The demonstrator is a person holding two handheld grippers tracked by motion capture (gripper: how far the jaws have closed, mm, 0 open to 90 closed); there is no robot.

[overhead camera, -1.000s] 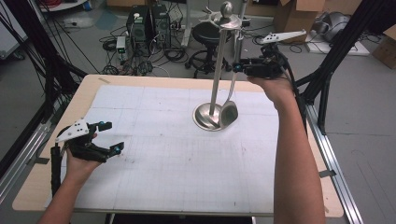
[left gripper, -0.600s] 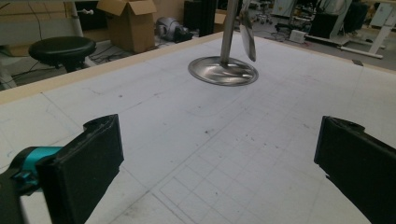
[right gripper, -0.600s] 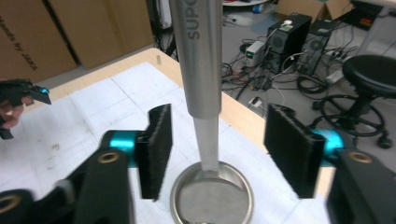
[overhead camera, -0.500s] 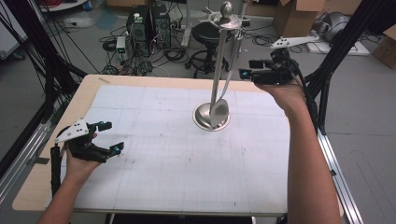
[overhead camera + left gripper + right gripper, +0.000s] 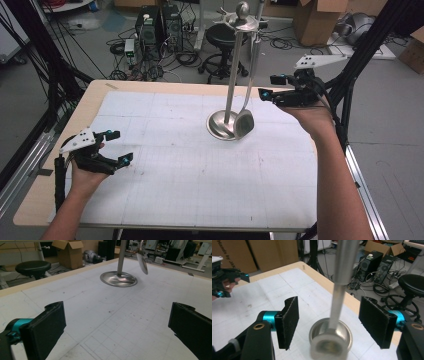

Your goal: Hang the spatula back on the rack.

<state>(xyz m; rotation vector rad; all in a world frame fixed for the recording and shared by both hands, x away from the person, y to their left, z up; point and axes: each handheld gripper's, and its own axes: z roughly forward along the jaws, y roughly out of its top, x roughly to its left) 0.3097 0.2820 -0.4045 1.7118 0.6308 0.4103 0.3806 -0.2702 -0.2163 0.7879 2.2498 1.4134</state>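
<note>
A metal stand (image 5: 232, 75) with a round base (image 5: 218, 128) rises from the gridded white mat at the table's far middle. A steel spoon (image 5: 243, 122) hangs from its top, bowl down beside the base. My right gripper (image 5: 268, 86) hovers open just right of the spoon handle, jaws pointing at it. In the right gripper view the blurred spoon (image 5: 337, 297) hangs between and beyond the open right gripper (image 5: 328, 322), with nothing clamped. My left gripper (image 5: 121, 146) rests open and empty near the table's left edge; ahead of the left gripper (image 5: 115, 327) lie the base (image 5: 118, 279) and spoon (image 5: 142, 262).
The mat (image 5: 200, 175) covers most of the wooden table (image 5: 40, 205). Beyond the far edge on the floor stand a black stool (image 5: 222, 37), computer towers (image 5: 157, 25), cables and cardboard boxes (image 5: 315, 20). Black frame posts (image 5: 365, 55) flank the table's right side.
My right gripper has opened next to the spoon handle and sunk a little. The spoon hangs free on the stand. The left gripper has stayed put.
</note>
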